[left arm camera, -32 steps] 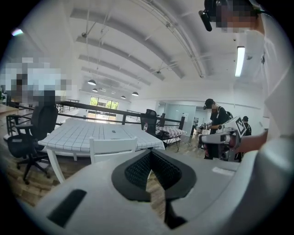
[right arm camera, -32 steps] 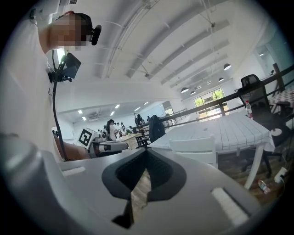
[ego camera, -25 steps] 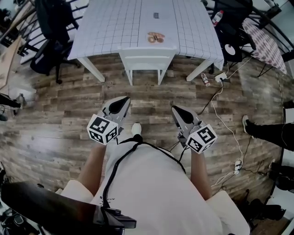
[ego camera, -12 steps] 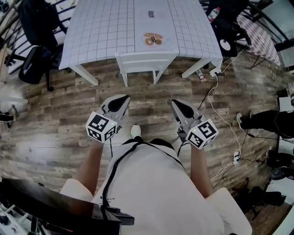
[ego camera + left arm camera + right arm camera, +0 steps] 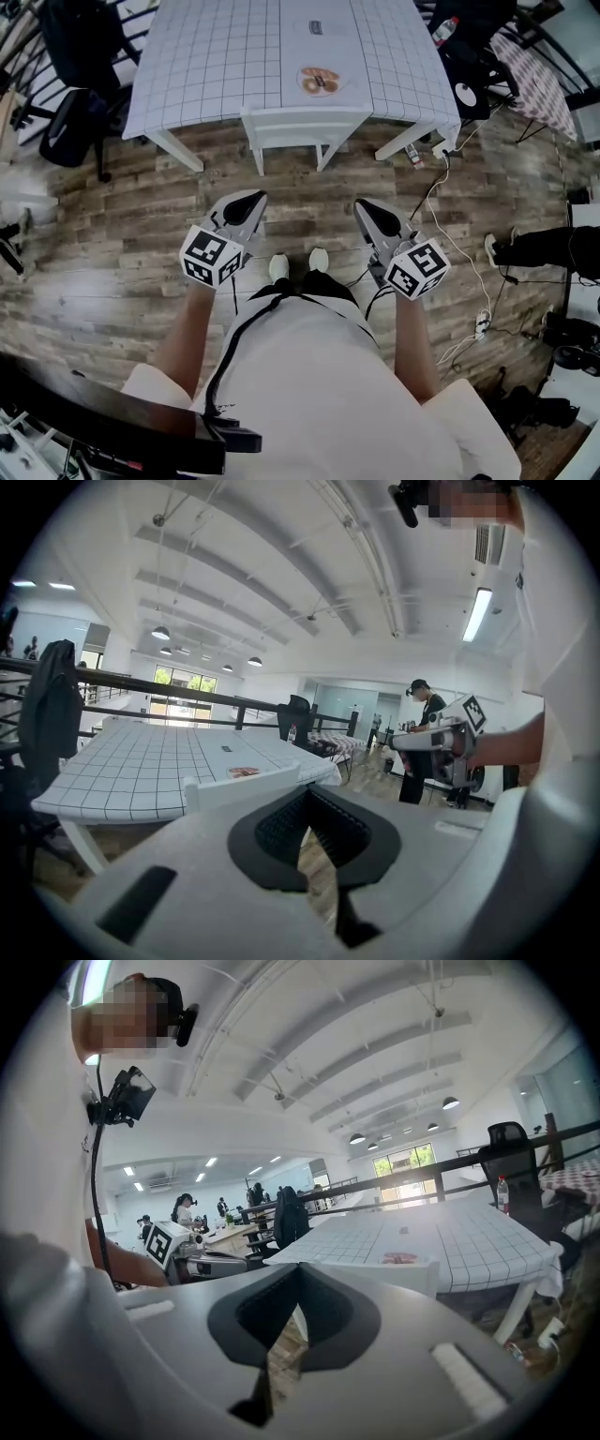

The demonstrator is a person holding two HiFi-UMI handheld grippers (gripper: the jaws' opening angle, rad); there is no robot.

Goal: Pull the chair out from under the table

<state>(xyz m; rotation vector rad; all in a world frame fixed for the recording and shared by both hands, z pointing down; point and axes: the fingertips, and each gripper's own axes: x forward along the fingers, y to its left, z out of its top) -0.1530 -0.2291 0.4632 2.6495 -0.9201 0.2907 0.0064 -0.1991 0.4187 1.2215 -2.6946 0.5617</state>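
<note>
Two grey grippers are squeezed shut and hold nothing: the left gripper and the right gripper. They hang over the brown wood-plank floor. The white chair is tucked under the table, well ahead of them. A white cloth with thin squares covers the table. A small round plate holds something brown.
</note>
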